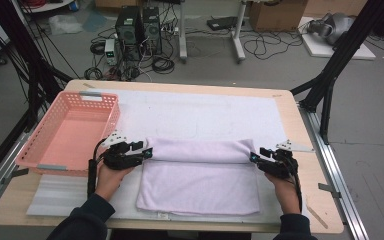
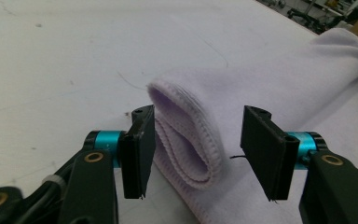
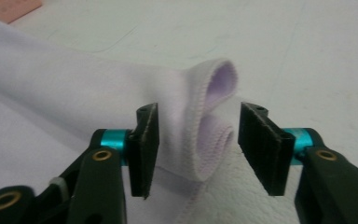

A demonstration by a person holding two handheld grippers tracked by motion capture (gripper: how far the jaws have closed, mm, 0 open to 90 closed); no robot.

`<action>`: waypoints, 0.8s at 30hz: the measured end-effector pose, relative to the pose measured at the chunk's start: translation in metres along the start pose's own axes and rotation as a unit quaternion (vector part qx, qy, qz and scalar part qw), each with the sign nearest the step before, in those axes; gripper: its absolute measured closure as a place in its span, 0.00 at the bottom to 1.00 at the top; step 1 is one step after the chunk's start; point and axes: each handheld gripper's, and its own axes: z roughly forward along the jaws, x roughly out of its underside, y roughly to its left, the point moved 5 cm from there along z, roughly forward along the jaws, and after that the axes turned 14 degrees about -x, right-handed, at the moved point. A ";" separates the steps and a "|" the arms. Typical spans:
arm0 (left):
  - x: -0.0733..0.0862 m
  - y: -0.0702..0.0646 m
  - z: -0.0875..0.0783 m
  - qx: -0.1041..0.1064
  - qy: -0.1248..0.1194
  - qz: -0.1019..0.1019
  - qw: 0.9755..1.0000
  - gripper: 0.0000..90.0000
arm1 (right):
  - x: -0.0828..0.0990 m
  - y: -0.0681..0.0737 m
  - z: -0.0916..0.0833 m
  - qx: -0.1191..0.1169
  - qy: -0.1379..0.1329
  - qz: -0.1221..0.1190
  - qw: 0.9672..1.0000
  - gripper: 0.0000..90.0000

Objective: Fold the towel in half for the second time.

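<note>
Left tool (image 1: 148,152) open, jaws wide on either side of the rolled left end of the lilac towel (image 1: 200,177), gripping nothing; in the left gripper view (image 2: 196,154) the folded hem sits in the gap, nearer the left jaw, contact not clear. Right tool (image 1: 254,157) likewise open, empty, astride the roll's right end; in the right gripper view (image 3: 198,149) the curled edge stands between the jaws, nearer the left one. Towel's roll lying with its long axis left to right, parallel to the near edge of the table (image 1: 300,115), one end directly ahead of each tool, so each hand equally close to its own end and neither favoured. Flat remainder of the towel spread from the roll toward the near edge, over a white mat (image 1: 195,112) covering most of the table. Left hand (image 1: 111,177) and right hand (image 1: 286,187) entering from the near edge, forearms in dark sleeves, tools pointed inward toward one another along the roll's axis, low and roughly level with the cloth. Pink basket (image 1: 105,107) at the left edge of the table, beyond the left tool, apparently empty. Probably a fold or roll in progress, with a closing of both tools on the ends a likely next need.
</note>
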 end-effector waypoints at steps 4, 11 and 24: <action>-0.001 0.005 0.002 -0.007 0.000 -0.011 1.000 0.44 | 0.001 -0.006 -0.002 0.008 -0.003 0.011 1.000 0.47; -0.005 0.006 0.011 -0.009 0.006 -0.034 0.999 0.38 | -0.005 -0.005 0.002 0.017 -0.001 0.003 1.000 0.44; -0.025 0.006 0.038 -0.032 0.030 -0.022 0.999 0.36 | -0.042 -0.008 0.037 0.030 0.047 -0.005 0.998 0.22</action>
